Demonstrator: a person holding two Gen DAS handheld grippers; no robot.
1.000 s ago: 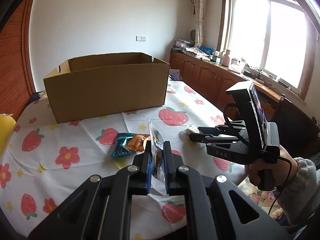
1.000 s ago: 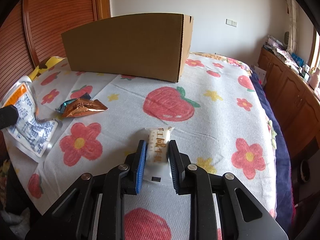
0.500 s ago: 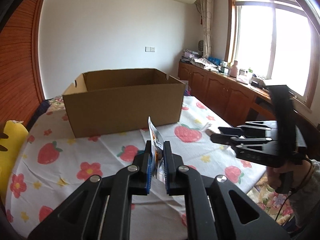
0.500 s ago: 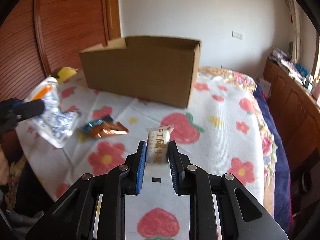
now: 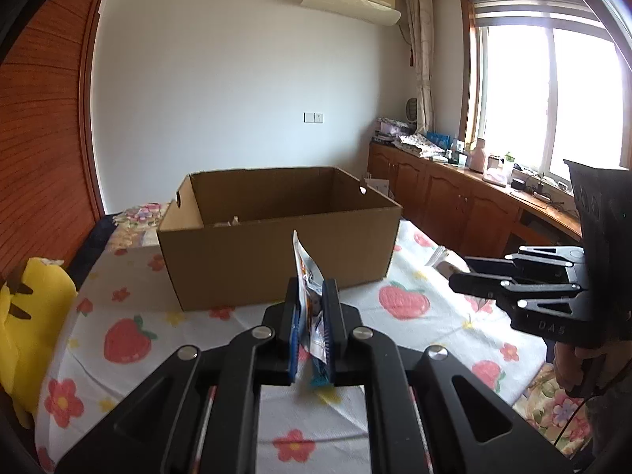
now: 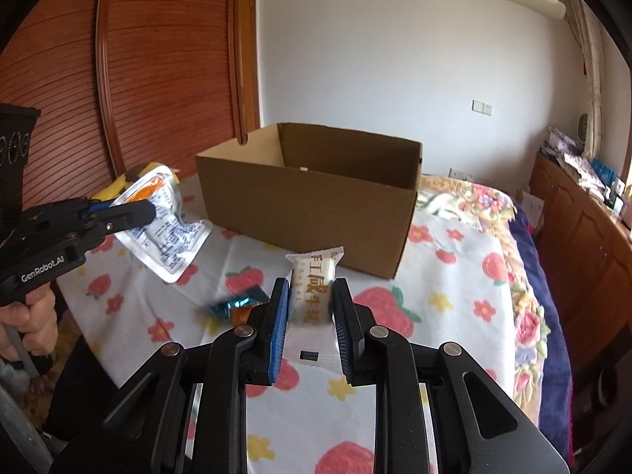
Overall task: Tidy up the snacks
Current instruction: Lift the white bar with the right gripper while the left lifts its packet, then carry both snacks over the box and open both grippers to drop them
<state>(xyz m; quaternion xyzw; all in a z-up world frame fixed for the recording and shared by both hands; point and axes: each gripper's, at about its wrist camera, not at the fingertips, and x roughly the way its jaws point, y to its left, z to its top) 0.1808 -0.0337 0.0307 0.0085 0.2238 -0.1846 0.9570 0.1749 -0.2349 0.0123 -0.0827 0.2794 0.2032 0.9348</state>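
Two snacks held clear of tablecloth [image 6: 454,276]. Silver pouch [image 6: 166,221] with blue print and orange patch, left of frame in right wrist view, pinched by left gripper [image 6: 130,211], jaws nearly closed on its edge. White wrapped bar [image 6: 314,296] with gold lettering, lower centre, clamped between blue pads [image 6: 276,331] of right gripper [image 6: 310,330], jaws partly apart. Teal-and-orange packet [image 6: 237,306] lying on cloth, just left of bar. Open cardboard box [image 6: 308,197] beyond, centre frame. Yellow plush [image 5: 31,316] at left edge in left wrist view.
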